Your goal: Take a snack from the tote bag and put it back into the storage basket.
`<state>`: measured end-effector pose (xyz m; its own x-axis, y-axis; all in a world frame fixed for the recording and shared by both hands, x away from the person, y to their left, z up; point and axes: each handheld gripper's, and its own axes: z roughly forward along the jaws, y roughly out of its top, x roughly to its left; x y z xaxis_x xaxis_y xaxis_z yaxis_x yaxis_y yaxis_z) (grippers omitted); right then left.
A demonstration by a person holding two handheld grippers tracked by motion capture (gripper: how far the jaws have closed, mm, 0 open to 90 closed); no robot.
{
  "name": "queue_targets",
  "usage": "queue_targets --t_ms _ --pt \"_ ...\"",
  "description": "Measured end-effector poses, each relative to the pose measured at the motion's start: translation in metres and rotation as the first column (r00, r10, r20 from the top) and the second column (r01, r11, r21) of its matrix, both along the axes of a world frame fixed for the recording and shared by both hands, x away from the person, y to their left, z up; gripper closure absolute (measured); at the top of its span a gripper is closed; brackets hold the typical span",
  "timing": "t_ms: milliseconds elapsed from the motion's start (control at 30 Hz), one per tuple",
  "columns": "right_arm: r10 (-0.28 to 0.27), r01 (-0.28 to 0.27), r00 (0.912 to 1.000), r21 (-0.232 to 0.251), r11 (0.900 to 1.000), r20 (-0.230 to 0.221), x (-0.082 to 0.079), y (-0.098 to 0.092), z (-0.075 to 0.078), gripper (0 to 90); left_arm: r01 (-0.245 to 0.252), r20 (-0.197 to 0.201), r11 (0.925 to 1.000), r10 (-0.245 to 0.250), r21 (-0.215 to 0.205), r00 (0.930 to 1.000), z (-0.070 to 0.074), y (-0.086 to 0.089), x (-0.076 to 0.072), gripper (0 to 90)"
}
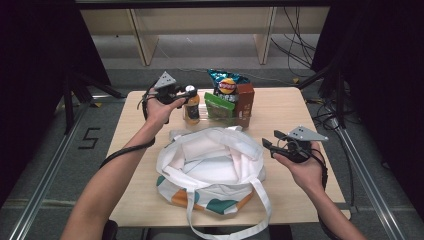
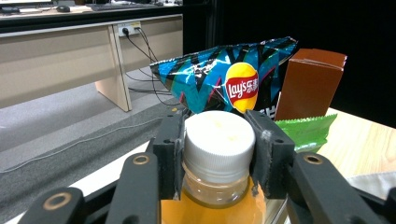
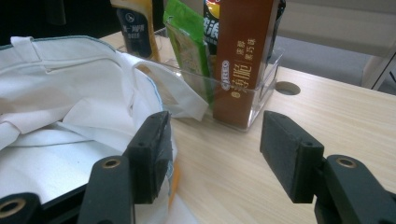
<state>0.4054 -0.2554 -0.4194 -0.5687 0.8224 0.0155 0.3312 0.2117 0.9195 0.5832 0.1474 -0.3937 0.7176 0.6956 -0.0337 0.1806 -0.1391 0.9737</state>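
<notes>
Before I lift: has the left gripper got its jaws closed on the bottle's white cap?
Yes. In the left gripper view the left gripper has a jaw pressed against each side of the juice bottle's white cap.

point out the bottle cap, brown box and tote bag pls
bottle cap [image 2: 218, 135], left gripper view, front face of the white cap between the left tool's pads
brown box [image 3: 243, 56], right gripper view, its printed front face
tote bag [image 1: 212, 170], high view, white lining inside the open mouth
</notes>
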Motion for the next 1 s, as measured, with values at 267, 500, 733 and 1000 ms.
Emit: queue_targets --t_ms 267,500,733,1000 --pt "0.000 0.000 0.9999 0.002 1.000 -0.015 -0.001 0.001 0.000 43.5 -0.007 -0.013 1.0000 0.007 0.003 0.9999 -0.004 -0.001 0.000 58.7" --pt "0.001 -0.001 1.0000 0.003 1.000 -0.006 0.000 0.000 0.000 43.5 -0.012 -0.023 0.9999 0.013 0.012 0.9997 -0.006 0.000 0.001 58.7" --pt "0.010 -0.010 0.9999 0.004 1.000 -0.005 0.001 0.001 -0.001 43.5 -0.013 -0.027 0.9998 0.013 0.017 0.9995 -0.007 0.000 0.001 58.7" --pt "0.001 -0.001 1.0000 0.007 1.000 -0.006 0.000 0.002 -0.001 43.5 -0.017 -0.037 0.9997 0.018 0.019 0.9992 -0.011 -0.001 0.002 58.7"
